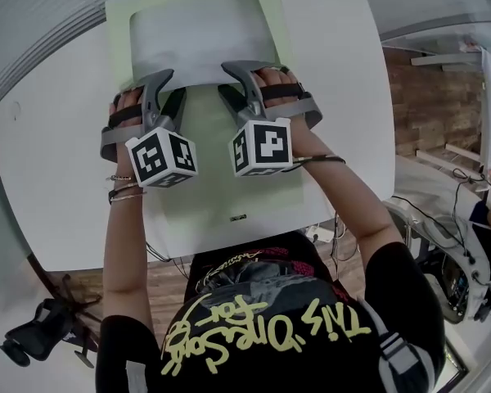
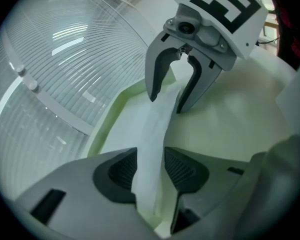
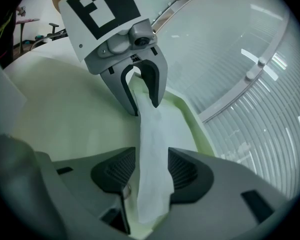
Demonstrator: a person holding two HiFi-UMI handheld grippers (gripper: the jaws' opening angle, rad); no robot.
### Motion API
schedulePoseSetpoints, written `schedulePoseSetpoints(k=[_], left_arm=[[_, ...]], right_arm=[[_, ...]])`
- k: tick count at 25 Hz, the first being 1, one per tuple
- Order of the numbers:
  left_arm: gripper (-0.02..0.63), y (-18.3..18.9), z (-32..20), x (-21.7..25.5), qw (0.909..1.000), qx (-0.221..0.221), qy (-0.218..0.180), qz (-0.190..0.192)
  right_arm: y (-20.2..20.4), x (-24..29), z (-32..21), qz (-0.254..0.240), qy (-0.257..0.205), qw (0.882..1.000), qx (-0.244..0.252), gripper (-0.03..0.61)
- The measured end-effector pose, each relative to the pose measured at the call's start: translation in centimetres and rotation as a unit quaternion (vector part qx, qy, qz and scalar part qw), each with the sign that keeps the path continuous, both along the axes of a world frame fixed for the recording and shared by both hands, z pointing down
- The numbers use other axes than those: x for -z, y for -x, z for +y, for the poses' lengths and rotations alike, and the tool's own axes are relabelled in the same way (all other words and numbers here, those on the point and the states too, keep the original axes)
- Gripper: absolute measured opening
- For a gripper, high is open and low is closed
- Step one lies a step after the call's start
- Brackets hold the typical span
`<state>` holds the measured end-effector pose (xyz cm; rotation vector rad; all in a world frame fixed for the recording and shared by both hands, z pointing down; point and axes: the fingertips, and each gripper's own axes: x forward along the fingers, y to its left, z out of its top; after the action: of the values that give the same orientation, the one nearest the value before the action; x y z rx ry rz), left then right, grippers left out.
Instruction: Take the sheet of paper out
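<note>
- The sheet (image 1: pixel 200 39) lies white at the far end of a pale green folder (image 1: pixel 221 195), which is spread flat on a white table (image 1: pixel 49 178).
- In the head view most of the sheet is seen past the jaws and within the folder's green border, with its near edge at the two grippers.
- The left gripper (image 1: pixel 165 84) and the right gripper (image 1: pixel 233 76) are held side by side, well apart from the table's edges, each gripped by a hand behind its marker cube.
- In the left gripper view the left gripper (image 2: pixel 150 171) is seen with its jaws drawn in on the sheet (image 2: pixel 157 119); only a slim gap is left between the ribbed pads, and it is filled by the paper.
- In the right gripper view the right gripper (image 3: pixel 152 171) is shown likewise narrowed onto the sheet (image 3: pixel 152 129), which is pinched between its pads.
- Between the two grippers the sheet's edge is raised off the folder (image 3: pixel 65 114) as an upright strip.
- A ribbed panel (image 2: pixel 65 59) is seen beyond the table in both gripper views.
</note>
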<state>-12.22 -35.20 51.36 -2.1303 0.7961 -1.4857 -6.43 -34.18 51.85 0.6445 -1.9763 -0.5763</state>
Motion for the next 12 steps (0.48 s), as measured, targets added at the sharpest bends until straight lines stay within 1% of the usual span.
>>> schedulePoseSetpoints(k=[5, 6, 8, 9, 12], left_arm=[[0.129, -0.01, -0.16, 0.57, 0.9999, 0.001, -0.009, 0.007], [0.126, -0.01, -0.18, 0.66, 0.9999, 0.001, -0.011, 0.008], [0.120, 0.16, -0.10, 0.73, 0.9999, 0.000, -0.016, 0.007], [0.117, 0.33, -0.05, 0.73, 0.9998, 0.000, -0.017, 0.006], [0.094, 0.57, -0.17, 0.75, 0.9998, 0.002, -0.018, 0.008]], right_arm=[[-0.16, -0.12, -0.56, 0.006, -0.007, 1.000, -0.001, 0.190], [-0.21, -0.10, -0.56, 0.007, -0.007, 1.000, -0.001, 0.177], [-0.18, 0.06, -0.66, 0.012, -0.015, 1.000, -0.003, 0.107], [-0.08, 0.15, -0.73, 0.013, -0.020, 1.000, -0.004, 0.086], [0.05, 0.17, -0.86, 0.019, -0.028, 0.999, -0.001, 0.051]])
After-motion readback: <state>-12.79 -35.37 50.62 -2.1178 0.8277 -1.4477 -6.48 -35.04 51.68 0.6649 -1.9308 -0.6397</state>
